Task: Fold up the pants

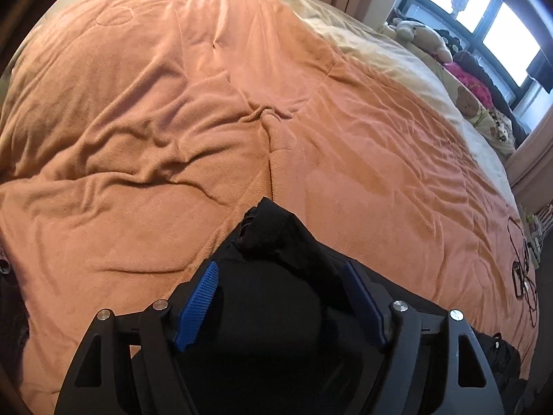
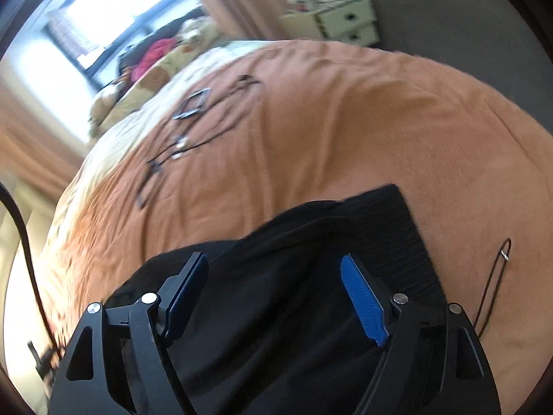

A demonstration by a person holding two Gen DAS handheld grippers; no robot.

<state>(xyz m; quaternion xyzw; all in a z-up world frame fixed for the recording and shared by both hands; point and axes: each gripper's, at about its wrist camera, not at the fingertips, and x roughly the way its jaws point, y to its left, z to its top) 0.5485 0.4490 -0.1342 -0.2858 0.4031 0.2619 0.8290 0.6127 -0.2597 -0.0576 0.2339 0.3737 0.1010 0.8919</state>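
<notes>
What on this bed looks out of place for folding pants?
A tangle of black cables and small devices lies loose on the orange blanket beyond the black pants. It could snag them.

Black fabric pants [image 1: 276, 297] run off the bottom edge in the left wrist view, their lower part hidden behind the black two-finger left gripper [image 1: 281, 297]. Right wrist view is motion-blurred: thin dark cables [image 2: 193, 128] on the orange quilted bedspread [image 2: 345, 121] and the pale drawer cabinet [image 2: 342, 20] lack readable detail.
</notes>
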